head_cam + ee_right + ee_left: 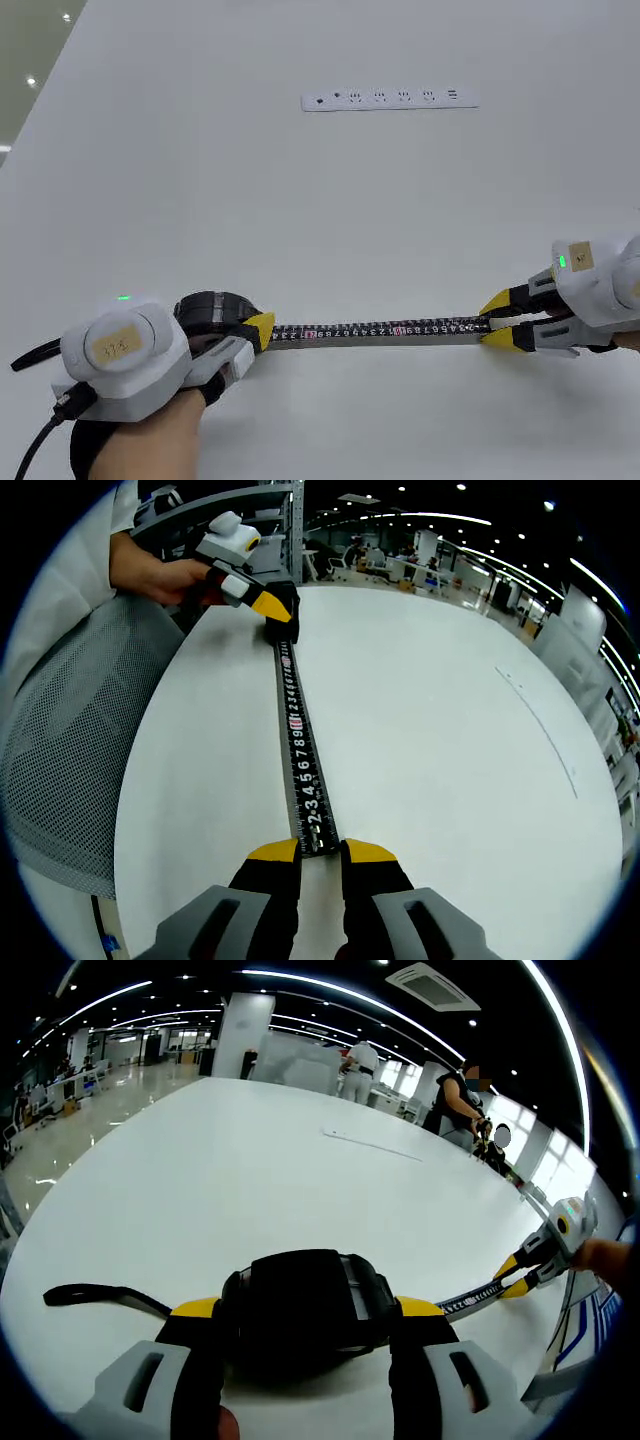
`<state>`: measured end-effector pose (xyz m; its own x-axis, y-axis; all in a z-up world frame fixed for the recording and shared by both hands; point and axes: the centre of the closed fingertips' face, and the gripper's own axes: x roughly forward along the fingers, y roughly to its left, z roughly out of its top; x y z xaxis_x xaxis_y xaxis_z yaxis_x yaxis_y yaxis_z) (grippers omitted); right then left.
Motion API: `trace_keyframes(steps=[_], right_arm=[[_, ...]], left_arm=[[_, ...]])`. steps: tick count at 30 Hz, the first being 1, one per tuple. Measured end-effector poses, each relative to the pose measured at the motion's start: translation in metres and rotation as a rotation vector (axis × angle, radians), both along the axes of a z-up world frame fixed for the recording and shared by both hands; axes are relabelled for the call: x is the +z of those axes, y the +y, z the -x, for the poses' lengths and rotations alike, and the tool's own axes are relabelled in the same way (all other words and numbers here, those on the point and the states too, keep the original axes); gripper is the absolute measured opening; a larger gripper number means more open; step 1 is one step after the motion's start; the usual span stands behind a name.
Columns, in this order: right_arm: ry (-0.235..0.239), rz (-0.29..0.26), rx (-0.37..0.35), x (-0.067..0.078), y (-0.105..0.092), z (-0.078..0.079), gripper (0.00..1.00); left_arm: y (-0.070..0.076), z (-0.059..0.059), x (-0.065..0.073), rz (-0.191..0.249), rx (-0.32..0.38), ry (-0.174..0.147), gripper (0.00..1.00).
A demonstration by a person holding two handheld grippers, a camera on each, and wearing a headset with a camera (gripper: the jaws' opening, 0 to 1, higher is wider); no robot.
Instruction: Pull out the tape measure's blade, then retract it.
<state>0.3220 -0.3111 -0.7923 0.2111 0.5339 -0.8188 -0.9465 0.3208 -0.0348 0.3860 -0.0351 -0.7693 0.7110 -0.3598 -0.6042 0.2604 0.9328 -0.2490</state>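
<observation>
tape measure blade stretched between my two grippers, low over the white worktop (pixel 300 220).

my left gripper (pixel 245 340) sits near left, its fingers (pixel 200 1307) clenched on the black tape measure case (pixel 215 308), one yellow tip on each side of it. the case's black wrist strap (pixel 95 1295) trails off to the left on the worktop. the blade (pixel 380 330) runs straight right from the case to my right gripper (pixel 498 322) at near right. the right gripper's fingers (pixel 272 852) are pinched on the blade's end, with the lowest numbers just beside the tips. the printed scale faces up, with red marks along it. i cannot tell whether the blade touches the worktop or hangs just above it. a white power strip (pixel 390 98) lies at the far side, well apart from the tape.
</observation>
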Motion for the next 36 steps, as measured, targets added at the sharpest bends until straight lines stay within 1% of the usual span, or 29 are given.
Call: trace_keyframes(steps=[4,7,12,17,19,22,25,27,29,31,36], right_arm=[[0.003,0.0,-0.008,0.0003,0.0004,-0.0002,0.13],[0.003,0.0,-0.011,0.0008,0.0005,-0.0004,0.13],[0.005,0.0,-0.013,0.0004,-0.0003,-0.001,0.13],[0.004,0.001,-0.015,0.0005,-0.0004,-0.0006,0.13],[0.002,0.002,-0.013,0.0005,-0.0005,-0.0007,0.13],[0.004,0.003,-0.017,0.0006,-0.0008,-0.0009,0.13],[-0.004,0.011,-0.015,0.0003,-0.0026,-0.002,0.12],[-0.005,0.009,-0.013,0.0002,-0.0029,-0.0022,0.12],[-0.018,0.018,-0.005,0.0005,-0.0031,-0.003,0.12],[-0.009,0.014,-0.004,0.0004,-0.0022,-0.0014,0.11],[-0.01,0.016,-0.002,0.0009,-0.0007,-0.001,0.11]], left_arm=[[0.0002,-0.0003,0.0003,0.0,0.005,-0.004,0.63],[0.0004,-0.0003,0.0001,0.001,0.005,0.002,0.63],[0.0007,0.0008,0.0013,-0.004,0.004,-0.005,0.63],[0.001,0.0009,0.0015,-0.004,0.007,-0.004,0.62],[0.0012,0.001,0.0011,-0.014,0.0,-0.004,0.62],[0.0011,0.0017,0.0011,-0.02,-0.004,-0.004,0.61],[0.0014,0.002,0.0012,-0.025,0.0,-0.003,0.61],[0.0013,0.0023,0.0009,-0.026,-0.001,0.002,0.6],[0.0016,0.0022,0.0006,-0.026,-0.003,0.007,0.6],[0.0017,0.0024,0.0005,-0.029,-0.006,0.008,0.59],[0.0021,0.0031,0.0003,-0.026,-0.006,0.016,0.59]])
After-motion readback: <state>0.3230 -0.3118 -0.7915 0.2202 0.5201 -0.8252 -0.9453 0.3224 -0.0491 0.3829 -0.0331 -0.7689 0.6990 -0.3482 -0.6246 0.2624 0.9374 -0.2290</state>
